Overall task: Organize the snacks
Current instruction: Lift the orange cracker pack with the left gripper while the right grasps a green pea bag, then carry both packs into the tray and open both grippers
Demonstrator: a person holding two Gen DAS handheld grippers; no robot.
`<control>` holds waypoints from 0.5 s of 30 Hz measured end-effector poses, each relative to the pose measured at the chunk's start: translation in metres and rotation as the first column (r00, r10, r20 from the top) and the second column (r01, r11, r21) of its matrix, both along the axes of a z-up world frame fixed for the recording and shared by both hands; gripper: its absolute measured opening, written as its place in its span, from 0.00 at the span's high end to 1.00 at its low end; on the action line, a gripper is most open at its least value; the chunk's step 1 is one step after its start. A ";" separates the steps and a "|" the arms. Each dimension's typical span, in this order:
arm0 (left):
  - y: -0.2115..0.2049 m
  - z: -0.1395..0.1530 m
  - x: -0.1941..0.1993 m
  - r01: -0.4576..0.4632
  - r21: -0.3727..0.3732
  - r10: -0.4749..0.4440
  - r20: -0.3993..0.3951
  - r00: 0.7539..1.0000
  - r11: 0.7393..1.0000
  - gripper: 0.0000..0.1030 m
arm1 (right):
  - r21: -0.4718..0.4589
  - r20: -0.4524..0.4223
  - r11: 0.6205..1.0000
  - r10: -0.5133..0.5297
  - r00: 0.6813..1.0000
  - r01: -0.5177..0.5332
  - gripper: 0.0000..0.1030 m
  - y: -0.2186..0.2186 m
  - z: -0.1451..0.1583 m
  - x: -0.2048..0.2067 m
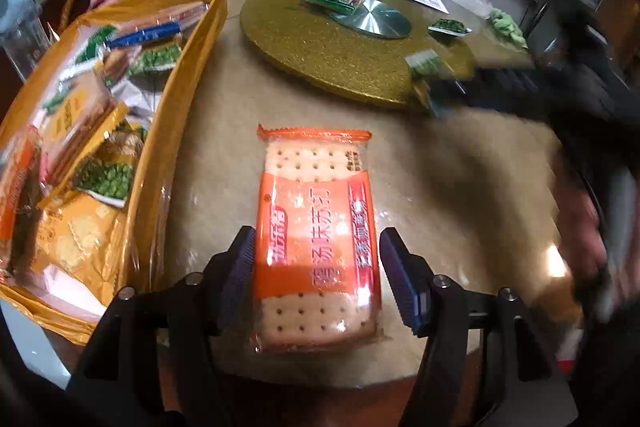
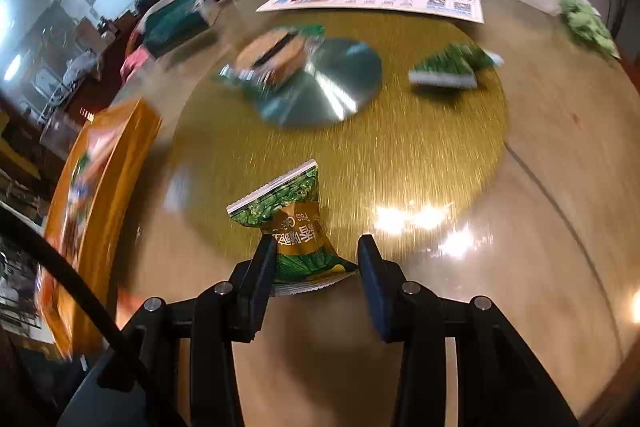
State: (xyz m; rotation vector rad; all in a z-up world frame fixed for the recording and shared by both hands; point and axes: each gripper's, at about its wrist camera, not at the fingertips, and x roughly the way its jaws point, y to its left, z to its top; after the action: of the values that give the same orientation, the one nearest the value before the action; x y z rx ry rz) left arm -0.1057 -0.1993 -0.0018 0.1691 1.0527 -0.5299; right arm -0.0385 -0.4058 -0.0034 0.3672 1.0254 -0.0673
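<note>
My left tool (image 1: 316,277) straddles the orange cracker pack (image 1: 316,239), pads not touching—right tool (image 2: 316,275) holds the green packet (image 2: 298,231) off-centre—so I should close squarely.

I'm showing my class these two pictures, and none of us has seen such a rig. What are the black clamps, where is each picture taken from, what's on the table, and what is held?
There is no robot. A person holds a two-finger clamp in each hand, each with a wide-angle camera looking along its fingers. In the left camera's picture, the left gripper stands open around an orange cracker packet lying on the table, beside an orange bag full of snacks. In the right camera's blurred picture, the right gripper seems to grip a green snack packet over a gold turntable.
</note>
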 end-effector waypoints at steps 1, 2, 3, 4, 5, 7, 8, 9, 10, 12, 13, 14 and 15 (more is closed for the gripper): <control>-0.002 -0.001 0.000 -0.006 0.014 0.005 0.024 1.000 1.000 0.42 | -0.002 0.007 1.000 0.006 1.000 -0.006 0.60 0.006 0.000 -0.012; -0.002 -0.001 -0.002 -0.005 0.015 0.005 0.045 0.999 1.000 0.47 | -0.001 0.013 1.000 0.011 1.000 -0.011 0.60 0.009 0.000 -0.022; -0.002 -0.001 -0.001 -0.006 0.013 0.005 0.049 0.999 1.000 0.47 | 0.002 0.020 1.000 0.012 1.000 -0.012 0.60 0.012 0.000 -0.032; 0.000 -0.002 -0.002 -0.006 0.011 0.005 0.053 0.999 1.000 0.47 | 0.012 0.027 1.000 0.015 1.000 -0.015 0.60 0.014 0.000 -0.040; 0.001 -0.002 -0.003 -0.007 0.002 0.007 0.057 0.998 1.000 0.47 | 0.031 0.033 0.999 0.016 0.999 -0.017 0.60 0.015 0.000 -0.047; 0.005 -0.002 -0.004 -0.012 -0.027 0.013 0.046 0.999 1.000 0.47 | 0.082 0.048 0.997 0.009 0.999 -0.013 0.60 0.013 -0.001 -0.058; 0.010 -0.001 -0.006 -0.011 -0.053 0.013 0.028 1.000 0.999 0.47 | 0.090 0.051 0.996 0.008 0.999 -0.013 0.60 0.014 -0.001 -0.061; 0.013 0.001 -0.007 -0.009 -0.079 0.010 0.014 1.000 0.997 0.47 | 0.103 0.053 0.995 0.002 0.999 -0.008 0.60 0.013 -0.001 -0.063; 0.016 0.005 -0.011 -0.008 -0.104 0.009 0.009 1.000 0.995 0.47 | 0.121 0.057 0.993 -0.001 0.998 -0.006 0.60 0.012 -0.001 -0.065; 0.023 0.015 -0.018 -0.005 -0.140 0.010 0.036 0.999 0.990 0.47 | 0.153 0.082 0.988 -0.003 0.997 -0.010 0.60 0.014 0.004 -0.068; 0.027 0.021 -0.020 -0.008 -0.158 0.015 0.042 0.999 0.987 0.47 | 0.159 0.097 0.987 -0.006 0.995 -0.009 0.60 0.015 0.007 -0.069; 0.032 0.027 -0.021 -0.013 -0.183 0.019 0.032 0.999 0.983 0.47 | 0.169 0.111 0.986 -0.007 0.994 -0.012 0.60 0.017 0.010 -0.068; 0.036 0.032 -0.022 -0.018 -0.205 0.022 0.020 1.000 0.979 0.47 | 0.180 0.121 0.983 -0.004 0.993 -0.018 0.60 0.021 0.013 -0.071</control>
State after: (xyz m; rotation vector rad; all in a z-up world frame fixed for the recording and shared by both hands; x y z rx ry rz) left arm -0.1277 -0.1628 0.0301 -0.0176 0.9700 -0.6132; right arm -0.1098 -0.3853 0.0095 0.5275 0.9148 0.0544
